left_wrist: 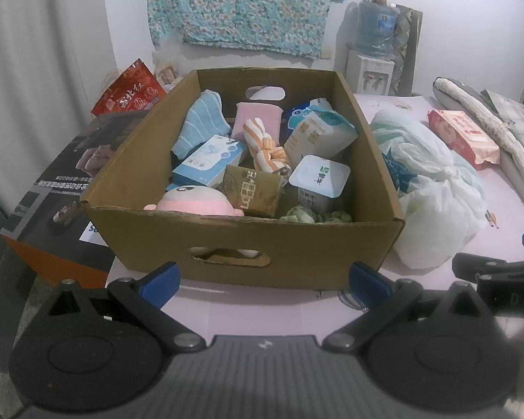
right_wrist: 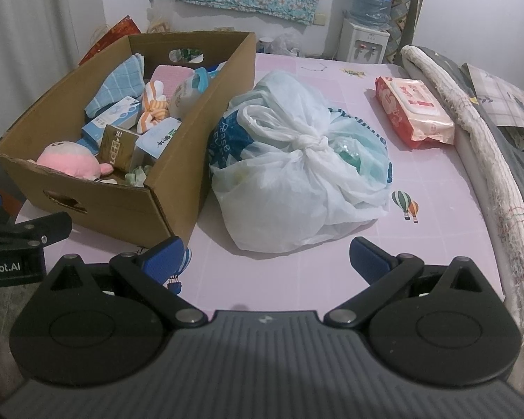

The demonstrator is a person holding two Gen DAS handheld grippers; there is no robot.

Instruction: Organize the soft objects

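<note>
A cardboard box (left_wrist: 297, 244) sits on the pink bed sheet (left_wrist: 262, 307) and holds several soft items: a pink plush toy (left_wrist: 199, 202), a striped orange cloth (left_wrist: 265, 146), a blue towel (left_wrist: 202, 122) and tissue packs (left_wrist: 319, 178). The box also shows in the right wrist view (right_wrist: 122, 209). A knotted white plastic bag (right_wrist: 297, 174) lies right of the box, and a red wet-wipes pack (right_wrist: 412, 111) lies further right. My left gripper (left_wrist: 265, 282) is open and empty in front of the box. My right gripper (right_wrist: 267, 258) is open and empty in front of the bag.
A rolled blanket (right_wrist: 478, 139) and grey bedding line the bed's right edge. A dark printed carton (left_wrist: 63, 188) and a red gift bag (left_wrist: 129, 90) stand left of the box. A water dispenser (right_wrist: 366, 35) stands at the back wall.
</note>
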